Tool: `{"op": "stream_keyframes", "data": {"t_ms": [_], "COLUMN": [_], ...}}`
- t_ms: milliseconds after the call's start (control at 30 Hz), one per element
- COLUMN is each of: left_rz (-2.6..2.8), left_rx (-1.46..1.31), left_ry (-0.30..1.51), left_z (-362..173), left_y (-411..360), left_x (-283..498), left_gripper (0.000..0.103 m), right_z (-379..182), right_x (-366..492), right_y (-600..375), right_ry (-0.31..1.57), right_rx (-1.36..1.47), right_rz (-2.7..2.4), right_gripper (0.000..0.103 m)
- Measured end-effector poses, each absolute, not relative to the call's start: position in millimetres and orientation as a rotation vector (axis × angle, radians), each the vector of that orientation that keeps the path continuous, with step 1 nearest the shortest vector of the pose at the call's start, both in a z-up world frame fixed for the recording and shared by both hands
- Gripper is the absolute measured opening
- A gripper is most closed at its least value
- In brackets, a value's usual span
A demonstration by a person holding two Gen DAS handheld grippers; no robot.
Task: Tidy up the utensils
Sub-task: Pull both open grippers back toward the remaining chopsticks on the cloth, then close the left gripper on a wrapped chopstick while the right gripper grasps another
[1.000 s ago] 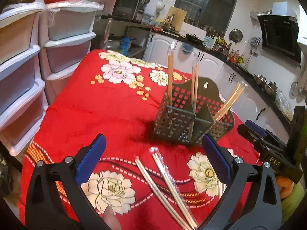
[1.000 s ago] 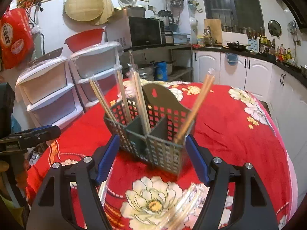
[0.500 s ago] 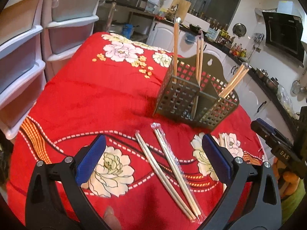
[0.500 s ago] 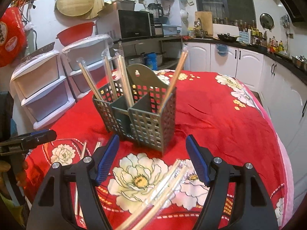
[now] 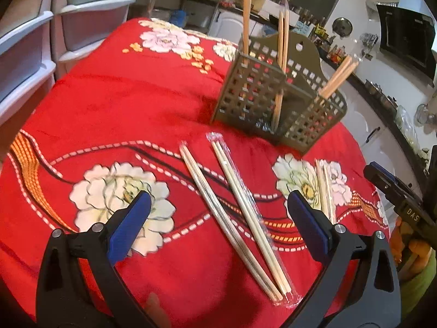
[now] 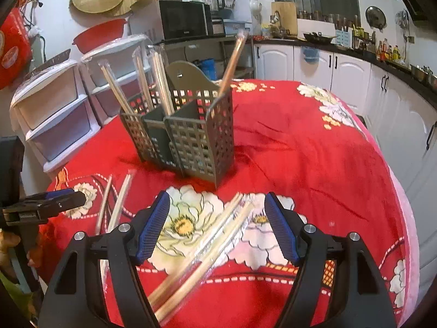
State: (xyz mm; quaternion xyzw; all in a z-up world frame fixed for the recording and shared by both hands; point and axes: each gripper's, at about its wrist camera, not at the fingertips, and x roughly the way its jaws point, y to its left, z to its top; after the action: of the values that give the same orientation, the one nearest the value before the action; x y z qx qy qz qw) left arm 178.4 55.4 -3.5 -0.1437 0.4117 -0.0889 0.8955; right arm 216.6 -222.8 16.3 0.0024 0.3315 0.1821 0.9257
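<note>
Both my grippers, left gripper and right gripper, hang apart and empty over wrapped chopsticks lying flat on the counter. I fear the slippery wrap slides, or tips knock the holder.

Wrapped chopsticks flat before holder; others upright inside, seemingly.

Readable on the black body of the right gripper, at the right edge of the left wrist view: the white letters "DAS". Printed characters on the red bag hanging on the wall, too blurred to read. No other legible text.
</note>
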Motion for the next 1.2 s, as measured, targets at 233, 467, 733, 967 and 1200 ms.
{"op": "stream_keyframes", "data": {"t_ms": [233, 467, 733, 967, 1200], "left_rz": [-0.199, -0.199, -0.166, -0.130, -0.105], "left_rx": [-0.289, -0.310, -0.328, -0.349, -0.339], "left_ry": [0.886, 0.917, 0.944, 0.964, 0.978], "left_z": [-14, -25, -27, -28, -32], "left_y": [43, 39, 48, 60, 60], "left_x": [178, 182, 193, 207, 226], "left_gripper": [0.079, 0.048, 0.031, 0.031, 0.031], "right_z": [3, -2, -11, -33, -41], "right_x": [215, 219, 245, 285, 304], "right_y": [-232, -239, -219, -207, -202], "right_ry": [0.714, 0.748, 0.838, 0.942, 0.952], "right_rx": [0.018, 0.023, -0.010, -0.024, -0.036], "right_rz": [0.380, 0.392, 0.433, 0.377, 0.340], "right_gripper": [0.069, 0.056, 0.032, 0.029, 0.028]}}
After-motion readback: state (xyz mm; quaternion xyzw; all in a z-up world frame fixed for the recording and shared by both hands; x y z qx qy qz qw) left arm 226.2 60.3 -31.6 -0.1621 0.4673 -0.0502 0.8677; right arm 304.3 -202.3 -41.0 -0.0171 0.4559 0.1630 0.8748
